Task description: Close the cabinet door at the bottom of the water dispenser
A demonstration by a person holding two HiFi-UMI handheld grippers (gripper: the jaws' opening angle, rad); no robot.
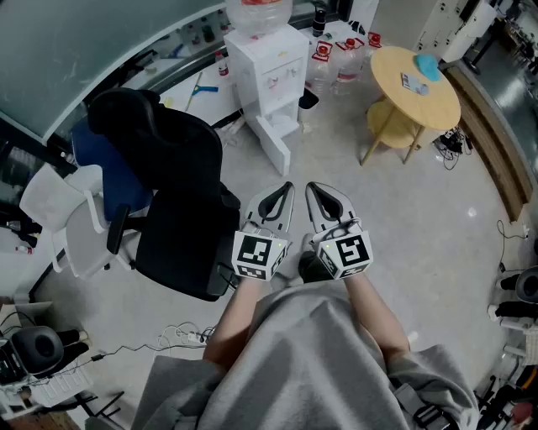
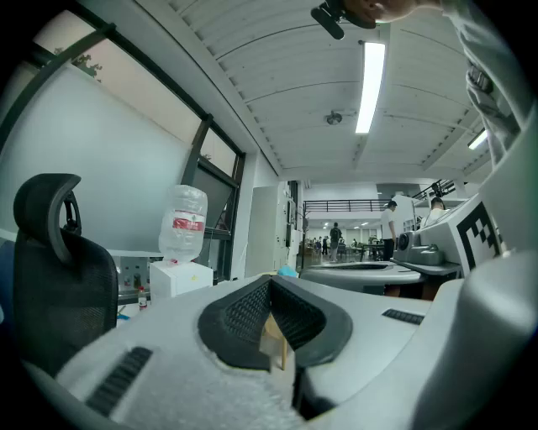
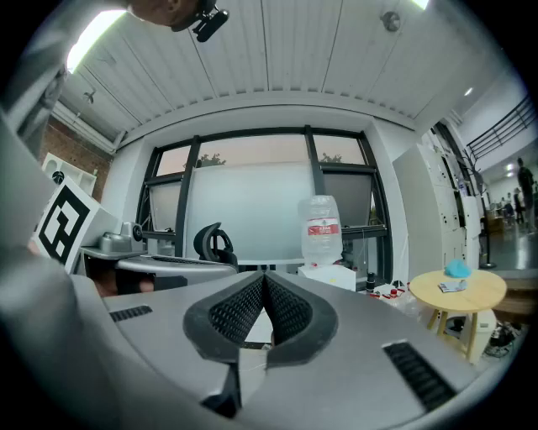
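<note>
While the person in a grey top holds both tools level and side by side over the pale floor (image 1: 420,235), the left gripper (image 1: 286,191) has its jaws pressed together at the tips with nothing caught between them. The right gripper (image 1: 313,191) is likewise closed and empty, its ribbed black pads (image 3: 239,306) meeting at the front. Ahead of them, well apart, stands the white water dispenser (image 1: 269,71) with a clear water bottle (image 1: 259,12) upside down on top (it carries a red label). At the dispenser's foot the cabinet door (image 1: 275,149) stands open, swung out from the base toward the person so that the dark opening behind it shows. Neither gripper touches the door. A black office chair (image 1: 172,193) stands left of the grippers, close beside the left one, with a white chair (image 1: 71,222) further left. To the right of the dispenser is a round wooden table (image 1: 403,92) with a blue object (image 1: 426,65) lying on it. Several water jugs (image 1: 336,59) with red labels stand on the floor between the dispenser and the table. Cables (image 1: 176,336) trail over the floor at lower left.
</note>
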